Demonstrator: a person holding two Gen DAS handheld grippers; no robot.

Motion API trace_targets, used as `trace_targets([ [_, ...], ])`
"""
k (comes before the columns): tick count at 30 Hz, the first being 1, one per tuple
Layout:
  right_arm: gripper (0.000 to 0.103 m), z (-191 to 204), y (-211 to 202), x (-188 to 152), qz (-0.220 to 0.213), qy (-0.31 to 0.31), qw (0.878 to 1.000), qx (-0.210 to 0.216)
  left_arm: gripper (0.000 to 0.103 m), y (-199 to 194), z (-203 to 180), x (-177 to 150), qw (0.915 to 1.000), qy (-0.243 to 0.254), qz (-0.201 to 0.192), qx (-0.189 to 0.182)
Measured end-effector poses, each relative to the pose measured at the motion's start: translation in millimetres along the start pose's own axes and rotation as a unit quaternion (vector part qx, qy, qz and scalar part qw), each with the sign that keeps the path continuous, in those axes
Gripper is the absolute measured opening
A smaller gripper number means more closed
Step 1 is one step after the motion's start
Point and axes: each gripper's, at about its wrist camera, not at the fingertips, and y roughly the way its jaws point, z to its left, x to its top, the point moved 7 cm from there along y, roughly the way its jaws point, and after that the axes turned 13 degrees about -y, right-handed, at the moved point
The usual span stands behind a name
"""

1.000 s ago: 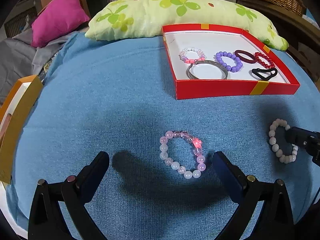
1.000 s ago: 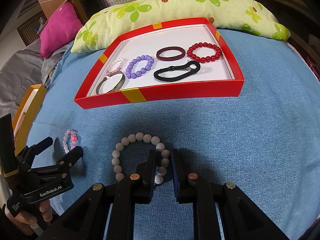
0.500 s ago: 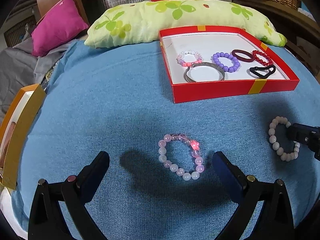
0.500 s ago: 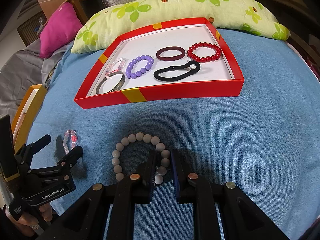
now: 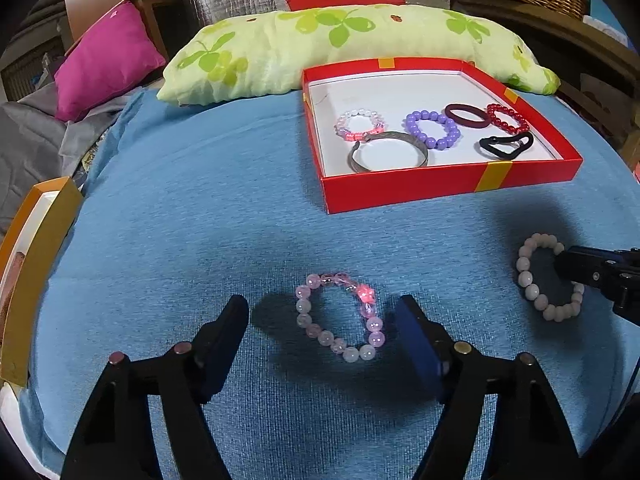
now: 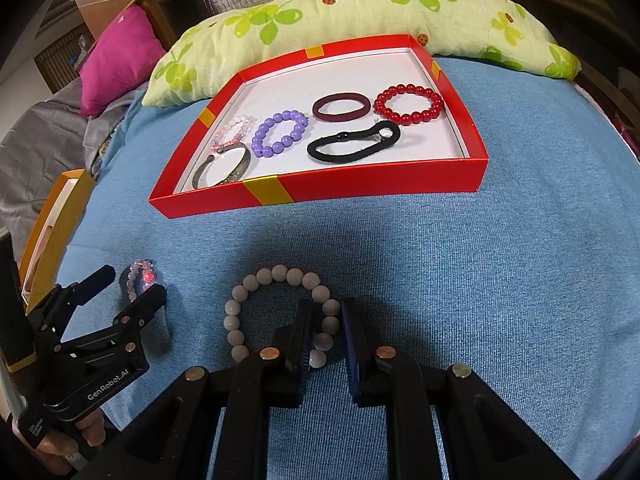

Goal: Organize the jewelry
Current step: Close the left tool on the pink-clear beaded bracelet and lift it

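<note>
Blue cloth (image 5: 168, 208) | left gripper (image 5: 322, 330) spread, pink bracelet (image 5: 340, 316) lying between fingers | right gripper (image 6: 325, 334) pinching white bracelet (image 6: 256, 280) on cloth | red tray (image 6: 360, 188) beyond fingertips

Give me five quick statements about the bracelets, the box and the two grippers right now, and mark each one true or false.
1. The red box holds six pieces. True.
2. The left gripper is closed on the pink bead bracelet. False: its fingers are spread wide, either side of the bracelet.
3. The right gripper has its fingers narrowed around the white bead bracelet. True.
4. The purple bead bracelet lies on the blue cloth. False: it is inside the box.
5. The pink bead bracelet is already in the box. False: it lies on the cloth.
</note>
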Motion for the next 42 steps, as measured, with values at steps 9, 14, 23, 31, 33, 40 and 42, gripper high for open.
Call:
trace_targets([
  [9, 0.018, -0.5, 1.2, 0.5, 0.000, 0.001, 1.000, 0.000, 0.061, -2.1, -5.4, -1.0, 0.9999, 0.004, 0.003, -0.015],
  [14, 0.018, -0.7, 1.5, 0.5, 0.000, 0.001, 1.000, 0.000, 0.053, -2.4, -8.7, -1.1, 0.9997, 0.006, 0.004, -0.022],
  [23, 0.018, -1.4, 1.2, 0.3, 0.000, 0.002, 1.000, 0.001, 0.042, -3.0, -13.3, -1.7, 0.9993, 0.008, 0.009, -0.035],
  [31, 0.018, 0.1, 1.0, 0.8, -0.001, -0.012, 1.000, -0.003, 0.035, -3.7, -16.7, -2.1, 0.9990, 0.014, 0.009, -0.041],
  [33, 0.018, 2.0, 0.9, 0.9, -0.001, -0.021, 1.000, -0.008, 0.032, -4.1, -18.0, -2.3, 0.9990, 0.017, 0.008, -0.041],
  [40, 0.016, 5.1, -0.1, 1.6, -0.006, -0.033, 0.999, -0.026, 0.024, -4.7, -20.6, -2.8, 0.9988, 0.026, 0.004, -0.040],
  [42, 0.016, 6.2, -0.5, 1.5, -0.006, -0.037, 0.999, -0.032, 0.021, -4.8, -21.2, -2.8, 0.9988, 0.028, 0.003, -0.040],
])
